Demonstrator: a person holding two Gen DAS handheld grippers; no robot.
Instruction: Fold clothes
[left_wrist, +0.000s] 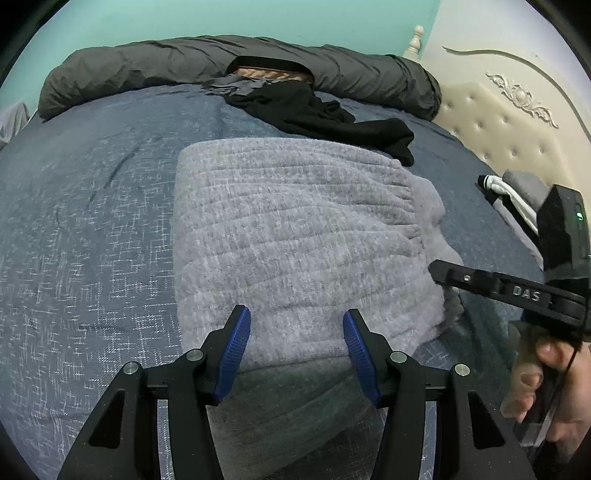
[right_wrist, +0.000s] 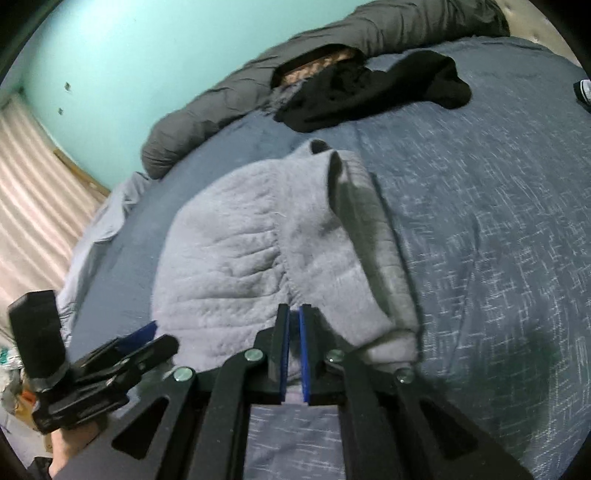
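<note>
A light grey fleece garment (left_wrist: 295, 236) lies partly folded on the blue bed cover (left_wrist: 85, 229). My left gripper (left_wrist: 297, 325) is open, its blue pads over the garment's near edge, holding nothing. My right gripper (right_wrist: 294, 314) is shut on a fold of the grey garment (right_wrist: 236, 251) at its near edge, with a sliver of cloth between the pads. The right gripper also shows in the left wrist view (left_wrist: 439, 273) at the garment's right edge. The left gripper shows at the lower left of the right wrist view (right_wrist: 147, 339).
A black garment (left_wrist: 325, 110) lies crumpled beyond the grey one. A dark grey rolled duvet (left_wrist: 147, 70) runs along the far edge by the teal wall. A cream tufted headboard (left_wrist: 502, 122) stands at right, with folded dark and white clothes (left_wrist: 513, 195) near it.
</note>
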